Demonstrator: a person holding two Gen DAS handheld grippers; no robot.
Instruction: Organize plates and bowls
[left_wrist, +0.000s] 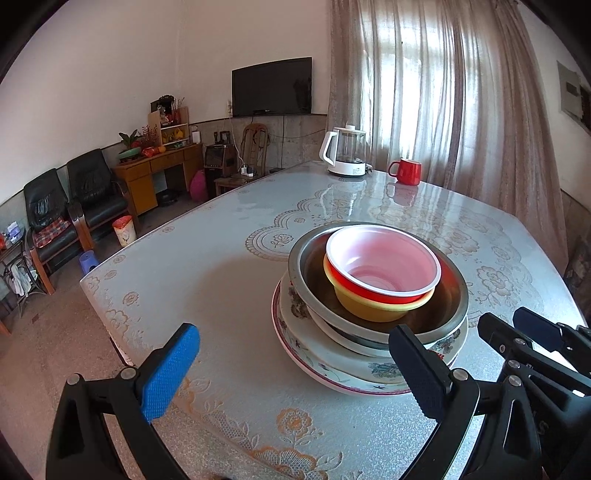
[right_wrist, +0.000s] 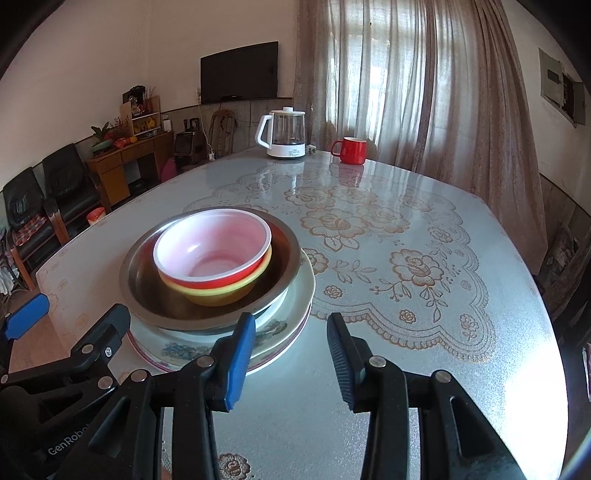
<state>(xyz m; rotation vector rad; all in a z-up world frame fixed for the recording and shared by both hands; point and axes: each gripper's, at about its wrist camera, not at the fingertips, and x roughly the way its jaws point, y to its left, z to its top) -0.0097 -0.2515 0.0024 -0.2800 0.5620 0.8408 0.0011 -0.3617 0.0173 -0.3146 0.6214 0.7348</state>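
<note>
One stack stands on the table: a red bowl with white inside (left_wrist: 384, 264) (right_wrist: 212, 251) nests in a yellow bowl (left_wrist: 380, 306) (right_wrist: 221, 293), inside a steel bowl (left_wrist: 314, 258) (right_wrist: 147, 288), on floral plates (left_wrist: 332, 362) (right_wrist: 280, 328). My left gripper (left_wrist: 295, 373) is open and empty, just in front of the stack's left side. My right gripper (right_wrist: 291, 354) is open and empty, in front of the stack's right edge. The right gripper also shows in the left wrist view (left_wrist: 517, 332), and the left gripper shows in the right wrist view (right_wrist: 70, 317).
A white and glass kettle (left_wrist: 345, 151) (right_wrist: 284, 133) and a red mug (left_wrist: 406, 171) (right_wrist: 351, 149) stand at the table's far edge. The table (left_wrist: 221, 258) (right_wrist: 406, 258) has a glossy floral cover. Chairs and a cabinet line the left wall.
</note>
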